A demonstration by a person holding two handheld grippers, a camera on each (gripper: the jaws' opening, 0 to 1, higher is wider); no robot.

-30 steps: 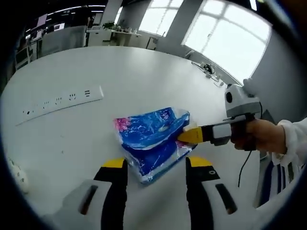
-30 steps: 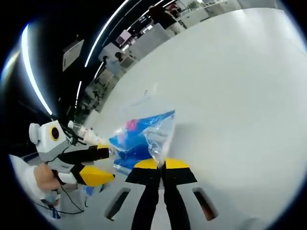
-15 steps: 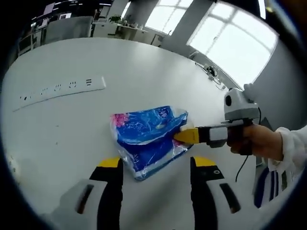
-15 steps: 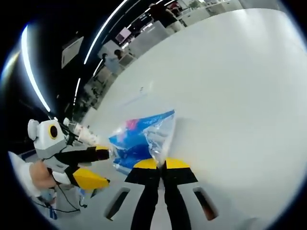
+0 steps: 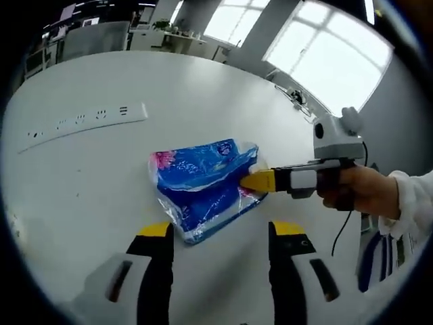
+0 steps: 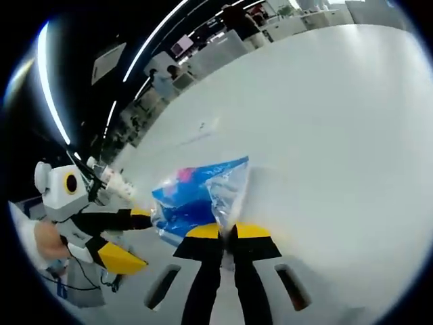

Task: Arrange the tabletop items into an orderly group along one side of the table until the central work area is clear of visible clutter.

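Observation:
A blue plastic bag with pink print [image 5: 203,183] lies on the white table [image 5: 169,95], just ahead of my left gripper [image 5: 220,233], which stands open with nothing between its fingers. My right gripper [image 5: 247,180] comes in from the right, held by a hand, shut on the bag's clear edge. In the right gripper view that bag [image 6: 196,193] sits right before the shut right gripper [image 6: 228,233], its crinkled clear corner pinched there. The left gripper [image 6: 125,237] shows at the lower left of that view, open.
A white power strip [image 5: 81,125] lies on the table to the left of the bag. A person's hand and white sleeve [image 5: 379,200] hold the right gripper near the table's edge. Desks and windows stand far behind.
The right gripper has drawn the bag a little to the left and away from the left gripper. The left gripper stays open.

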